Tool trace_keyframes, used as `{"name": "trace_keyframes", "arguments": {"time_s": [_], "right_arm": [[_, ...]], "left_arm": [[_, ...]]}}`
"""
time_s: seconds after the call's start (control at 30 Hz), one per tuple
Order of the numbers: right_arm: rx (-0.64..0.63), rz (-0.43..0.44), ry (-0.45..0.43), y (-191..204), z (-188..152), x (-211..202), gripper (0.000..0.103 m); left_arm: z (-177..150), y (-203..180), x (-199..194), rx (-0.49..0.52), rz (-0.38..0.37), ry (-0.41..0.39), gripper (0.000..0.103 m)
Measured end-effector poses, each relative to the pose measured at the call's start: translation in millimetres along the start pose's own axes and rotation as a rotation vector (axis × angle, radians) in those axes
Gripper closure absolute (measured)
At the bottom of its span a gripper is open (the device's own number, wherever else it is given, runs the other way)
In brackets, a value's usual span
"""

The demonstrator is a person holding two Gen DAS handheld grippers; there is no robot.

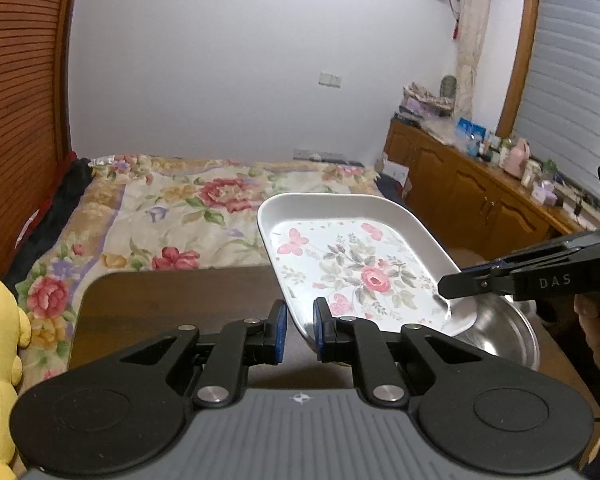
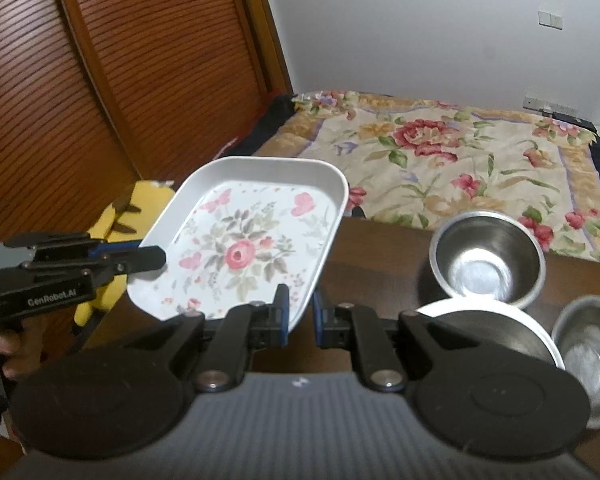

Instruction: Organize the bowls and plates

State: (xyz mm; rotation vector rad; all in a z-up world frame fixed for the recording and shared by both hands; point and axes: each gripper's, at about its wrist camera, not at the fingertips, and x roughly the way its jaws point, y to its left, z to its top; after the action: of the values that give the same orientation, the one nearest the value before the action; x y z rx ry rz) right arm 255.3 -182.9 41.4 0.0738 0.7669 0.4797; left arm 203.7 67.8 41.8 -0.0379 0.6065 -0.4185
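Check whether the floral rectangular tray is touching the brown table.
Apart. In the right wrist view the floral rectangular tray hangs tilted above the brown table, each gripper, left and right, clamping an edge.

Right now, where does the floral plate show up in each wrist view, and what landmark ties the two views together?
Left wrist: the floral plate sits right of centre, held up at a tilt, both grippers on its rim.
Right wrist: the floral plate sits left of centre, tilted, above the table edge.
Shared landmark: the flowered bedspread behind it.
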Motion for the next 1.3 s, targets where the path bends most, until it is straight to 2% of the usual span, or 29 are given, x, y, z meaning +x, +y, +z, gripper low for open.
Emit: {"name": "trace_keyframes", "arguments": {"time_s": [0.17,0.6,1.03,1.3], "right_arm": [[0.0,0.003,0.027,2,-21,-8,0.089],[0.01,0.034,0.038,11,-65,-31,0.089],[0.068,0.07,0.045,15,-117,-28,0.089],[0.07,0.07,0.026,18,-129,-30,0.089]], "left_arm": [[-15,-9,-16,-0.015,-0.031,0.004,0.087],[-55,-31,-42,0.005,-0.029,0.032,0.087],[-102,-35,-50,-0.013,-0.032,0.09,0.087],[-124,-37,-48,-0.018,-0.022,0.121,0.087]]}}
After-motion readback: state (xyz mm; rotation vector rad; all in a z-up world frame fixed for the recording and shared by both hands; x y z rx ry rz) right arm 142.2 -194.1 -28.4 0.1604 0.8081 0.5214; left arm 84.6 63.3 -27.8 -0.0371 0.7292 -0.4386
